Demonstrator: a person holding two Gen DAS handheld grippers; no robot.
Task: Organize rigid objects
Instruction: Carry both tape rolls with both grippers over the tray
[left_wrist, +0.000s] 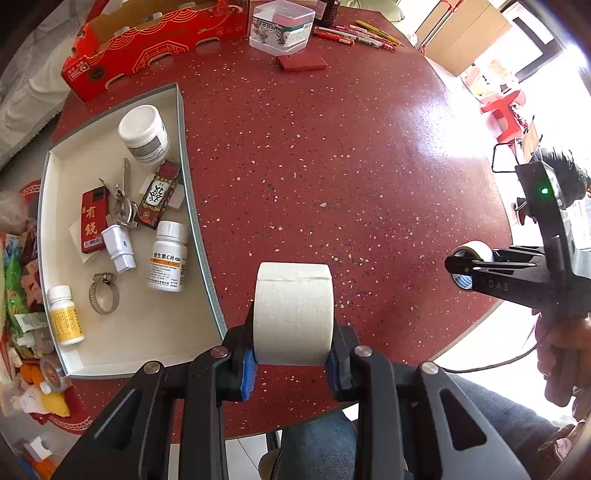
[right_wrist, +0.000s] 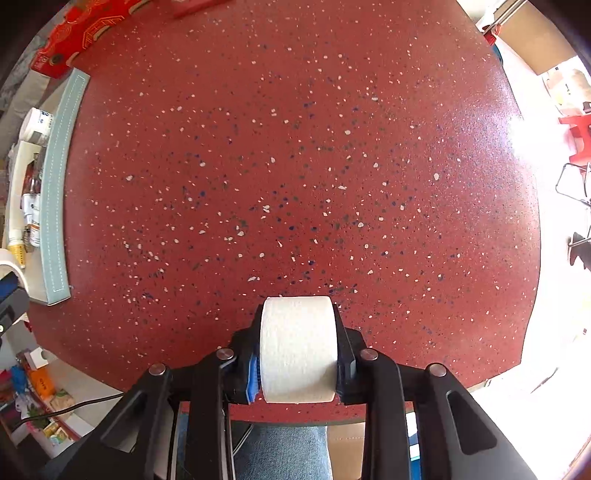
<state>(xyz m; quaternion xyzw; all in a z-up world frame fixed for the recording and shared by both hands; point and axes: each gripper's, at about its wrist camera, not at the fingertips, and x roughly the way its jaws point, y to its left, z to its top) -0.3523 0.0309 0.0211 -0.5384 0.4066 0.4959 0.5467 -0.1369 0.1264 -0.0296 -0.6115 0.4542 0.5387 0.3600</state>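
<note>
My left gripper (left_wrist: 293, 356) is shut on a cream tape roll (left_wrist: 293, 314), held on edge just above the red speckled table (left_wrist: 332, 166). Close to its left lies a grey-rimmed tray (left_wrist: 201, 243) with a white jar (left_wrist: 144, 133), a vitamin bottle (left_wrist: 168, 256), a small yellow-labelled bottle (left_wrist: 64, 315), a hose clamp (left_wrist: 103, 293) and a white adapter (left_wrist: 120, 249). My right gripper (right_wrist: 298, 363) is shut on a white tape roll (right_wrist: 298, 347) near the table's front edge. In the left wrist view the right gripper (left_wrist: 467, 269) sits far right, with its white tape roll (left_wrist: 476, 249).
At the far side of the table stand a long red carton (left_wrist: 147, 44), a clear plastic box (left_wrist: 280, 26), a small red packet (left_wrist: 301, 61) and several pens (left_wrist: 354, 35). The tray wall (right_wrist: 55, 184) runs along the left. A person's knee in jeans (left_wrist: 317, 443) is below the table edge.
</note>
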